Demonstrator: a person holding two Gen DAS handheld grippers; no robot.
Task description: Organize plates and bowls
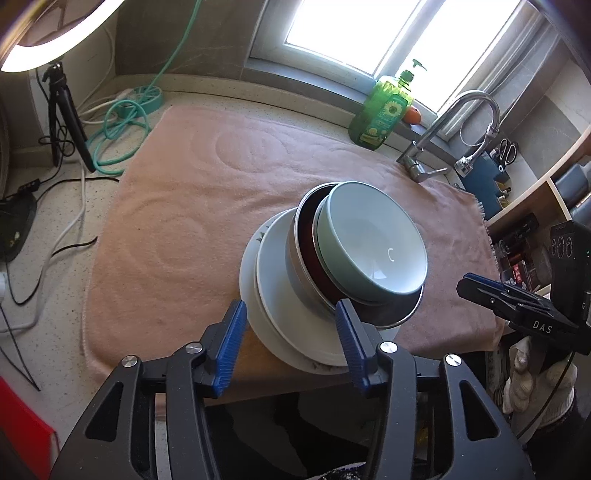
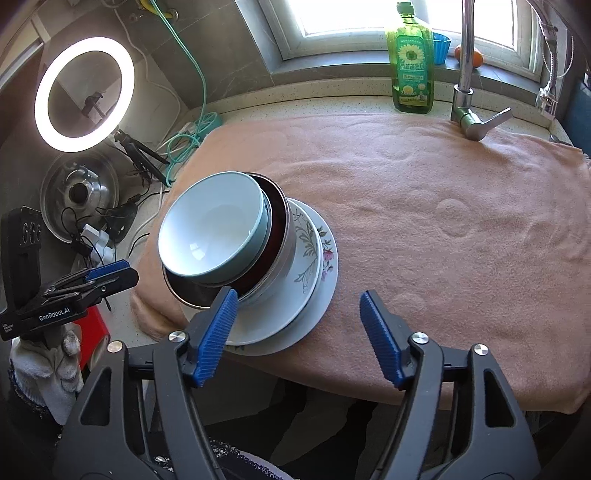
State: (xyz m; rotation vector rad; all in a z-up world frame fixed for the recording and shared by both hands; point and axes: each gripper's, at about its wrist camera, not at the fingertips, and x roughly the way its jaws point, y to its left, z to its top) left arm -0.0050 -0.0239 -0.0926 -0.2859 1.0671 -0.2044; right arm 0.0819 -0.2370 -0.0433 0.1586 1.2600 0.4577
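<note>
Both tongs, left (image 1: pixel 290 345) and right (image 2: pixel 299 338), gape empty; seemingly clear of the stacked dishes (image 2: pixel 258 258).

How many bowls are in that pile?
2 visible: a pale green bowl on top, nested in a metal bowl below. Both sit on stacked plates; more could hide underneath.

Bright window (image 2: pixel 369 18), lit ring light (image 2: pixel 84 94), speckled counter (image 1: pixel 55 295).

The green bowl (image 1: pixel 373 243) hides the steel bowl's (image 1: pixel 391 314) inside — the plates' (image 2: pixel 314 266) centres too.
</note>
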